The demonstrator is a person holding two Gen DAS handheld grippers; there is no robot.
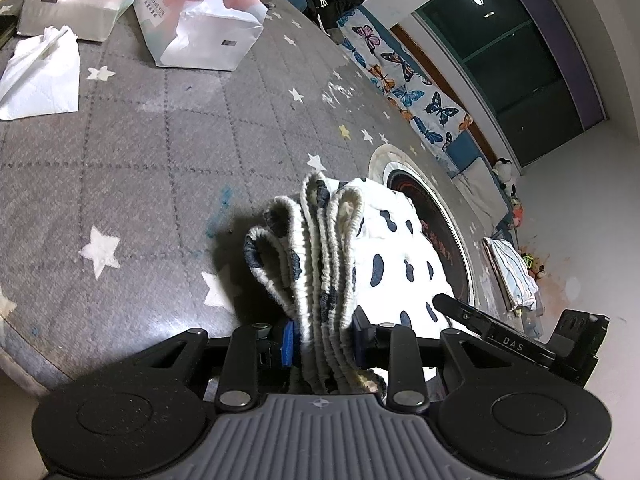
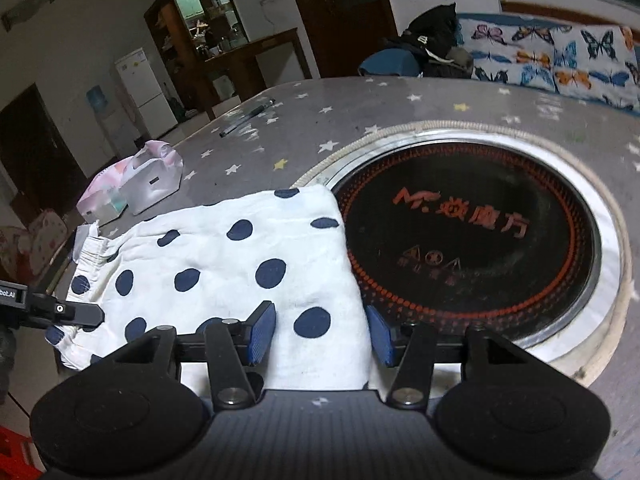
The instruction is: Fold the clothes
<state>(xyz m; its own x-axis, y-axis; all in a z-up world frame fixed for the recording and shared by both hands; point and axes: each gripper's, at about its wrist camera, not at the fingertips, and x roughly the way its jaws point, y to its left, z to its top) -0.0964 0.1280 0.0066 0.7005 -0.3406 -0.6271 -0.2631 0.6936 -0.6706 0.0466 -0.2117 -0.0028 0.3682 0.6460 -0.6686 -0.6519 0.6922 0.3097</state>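
1. The spotted garment (image 2: 240, 256), white with dark blue dots, lies folded on the grey star-patterned surface (image 1: 160, 152), its far edge just beside the round black cooktop (image 2: 472, 240) and partly over that cooktop's rim.

2. Expect it to handle as light, thin, limp cloth: it will sag and slide wherever you do not support it, and the layers can slip apart. Nothing about it looks fragile.

3. The gathered elastic waistband (image 1: 316, 264) is the thickest, ribbed part, so it is probably your surest hold. The flat hem near you is thinner and likelier to slip.

4. Your left claw (image 1: 322, 344) is closed down to a narrow gap, pinching several bunched layers of the waistband between its blue pads; the loops of elastic stand up beyond the pads.

5. Your right claw (image 2: 318, 334) stands wide open, one pad on each side of the garment's near right corner. The cloth passes between the pads, but I cannot tell whether either pad touches it; it grips nothing.

6. Two tissue packs (image 1: 200, 20) and a loose tissue (image 1: 40, 80) sit well apart from the garment, so they should not snag a fold.
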